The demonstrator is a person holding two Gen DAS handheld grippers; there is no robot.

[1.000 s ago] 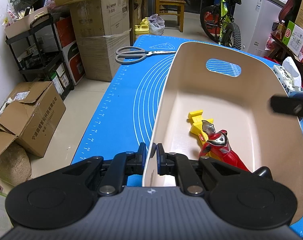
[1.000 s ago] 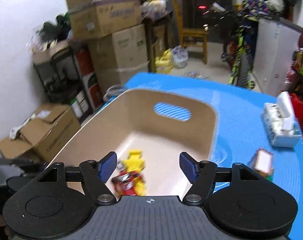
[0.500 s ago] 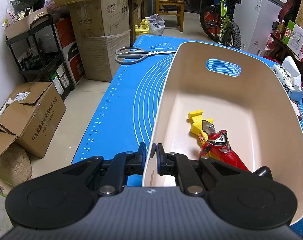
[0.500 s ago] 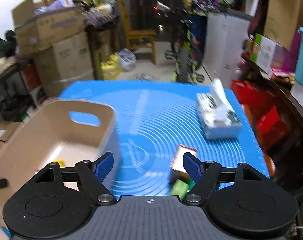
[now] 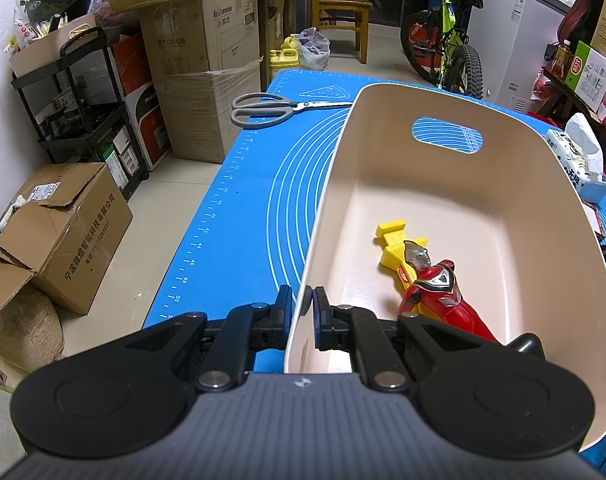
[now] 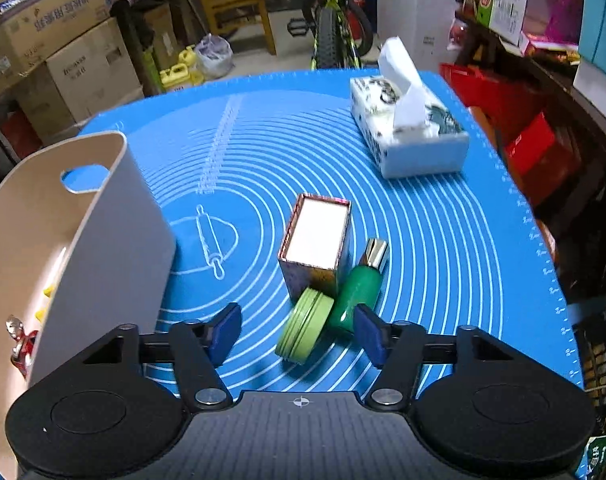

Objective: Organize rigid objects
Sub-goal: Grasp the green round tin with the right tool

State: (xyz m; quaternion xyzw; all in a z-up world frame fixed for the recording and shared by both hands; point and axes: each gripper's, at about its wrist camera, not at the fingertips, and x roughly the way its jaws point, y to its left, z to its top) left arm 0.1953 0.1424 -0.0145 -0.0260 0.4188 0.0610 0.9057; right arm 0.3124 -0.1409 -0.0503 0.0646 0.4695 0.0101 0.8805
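Note:
My left gripper is shut on the near rim of a beige bin on the blue mat. In the bin lie a red and silver toy figure and a yellow toy. My right gripper is open and empty, low over the mat to the right of the bin. Just ahead of it lie a round green tin, a green bottle with a silver cap and an upright small box, all touching each other.
A tissue box stands at the mat's far right. Grey scissors lie on the blue mat left of the bin's far end. Cardboard boxes, a shelf, a chair and a bicycle stand around the table.
My right gripper has swung from above the bin to the right and down, toward the green tin, bottle and box. My left gripper has stayed shut on the bin rim.

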